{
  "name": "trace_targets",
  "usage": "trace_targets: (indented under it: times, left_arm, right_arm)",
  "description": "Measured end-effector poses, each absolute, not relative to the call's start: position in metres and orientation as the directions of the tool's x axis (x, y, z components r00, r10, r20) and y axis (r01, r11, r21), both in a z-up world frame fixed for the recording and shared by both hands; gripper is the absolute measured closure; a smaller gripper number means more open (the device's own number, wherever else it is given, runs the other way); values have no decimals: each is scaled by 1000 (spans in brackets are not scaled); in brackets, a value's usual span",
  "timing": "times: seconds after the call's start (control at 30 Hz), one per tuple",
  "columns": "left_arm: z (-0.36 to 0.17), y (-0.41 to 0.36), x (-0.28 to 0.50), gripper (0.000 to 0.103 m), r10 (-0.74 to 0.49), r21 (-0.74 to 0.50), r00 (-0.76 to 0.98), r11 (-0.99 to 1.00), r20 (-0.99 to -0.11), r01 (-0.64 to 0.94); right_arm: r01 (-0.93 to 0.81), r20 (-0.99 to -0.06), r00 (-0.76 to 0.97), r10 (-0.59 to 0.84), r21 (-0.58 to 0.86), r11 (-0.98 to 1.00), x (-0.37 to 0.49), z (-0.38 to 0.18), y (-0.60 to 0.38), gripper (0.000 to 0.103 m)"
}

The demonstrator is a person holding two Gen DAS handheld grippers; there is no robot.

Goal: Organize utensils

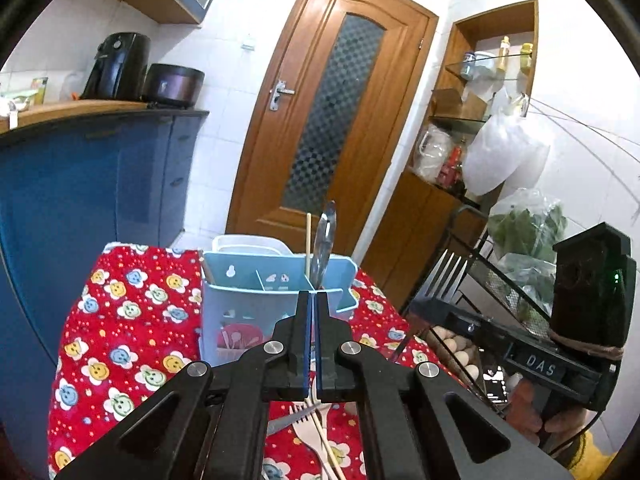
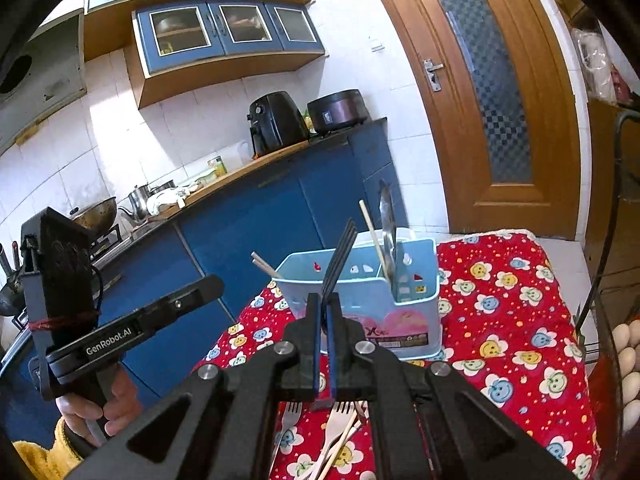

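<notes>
A light blue utensil holder (image 1: 256, 300) (image 2: 372, 300) stands on the red flowered cloth. A chopstick (image 1: 308, 244) (image 2: 374, 236) and a clear-handled utensil (image 1: 325, 240) (image 2: 387, 224) stand in it. My left gripper (image 1: 312, 296) is shut and empty just in front of the holder. My right gripper (image 2: 325, 300) is shut on a black fork (image 2: 340, 260), tines up, held near the holder; it also shows in the left wrist view (image 1: 446, 276). Loose pale forks (image 2: 336, 424) (image 1: 312, 432) and chopsticks lie on the cloth below the grippers.
The table with the red cloth (image 1: 128, 320) (image 2: 520, 320) stands by blue cabinets (image 1: 80, 184). A black wire rack with eggs (image 1: 456, 348) and greens stands to the right. A wooden door (image 1: 332, 112) is behind.
</notes>
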State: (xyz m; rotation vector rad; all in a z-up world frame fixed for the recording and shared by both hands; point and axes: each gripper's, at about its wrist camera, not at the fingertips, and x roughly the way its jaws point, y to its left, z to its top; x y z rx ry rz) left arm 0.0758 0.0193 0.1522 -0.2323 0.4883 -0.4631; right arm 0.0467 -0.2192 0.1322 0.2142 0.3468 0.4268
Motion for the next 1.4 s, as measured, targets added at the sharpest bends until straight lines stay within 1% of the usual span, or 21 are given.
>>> trace_targets:
  times: [0.23, 0.37, 0.43, 0.7, 1.07, 1.17, 1.23, 1.4]
  left_arm:
    - [126, 15, 80, 102, -477, -329, 738, 876, -477, 354]
    - [108, 14, 81, 101, -450, -316, 716, 892, -534, 324]
    - [97, 15, 81, 99, -436, -315, 701, 898, -564, 306]
    - [50, 30, 77, 98, -417, -356, 603, 907, -680, 226]
    - [6, 27, 75, 97, -428, -400, 456, 902, -780, 162]
    - [-4, 24, 78, 90, -426, -410, 416, 902, -803, 132]
    - [-12, 22, 80, 82, -437, -424, 383, 897, -814, 123]
    - [-12, 12, 85, 81, -417, -394, 368, 908, -831, 140]
  right_arm:
    - [-351, -298, 849, 437, 302, 887, 51, 124, -227, 99]
    - [-351, -304, 845, 440, 307, 885, 50, 121, -227, 99]
    - [-353, -303, 844, 443, 310, 883, 49, 120, -228, 99]
    - [-358, -298, 841, 451, 318, 878, 45, 118, -228, 99]
    - [-368, -290, 836, 465, 331, 869, 44, 113, -231, 99]
    - [-367, -290, 837, 464, 332, 869, 44, 114, -230, 99]
    - [-367, -290, 836, 466, 335, 868, 45, 113, -232, 99]
    - [-368, -287, 833, 472, 349, 862, 46, 111, -235, 99]
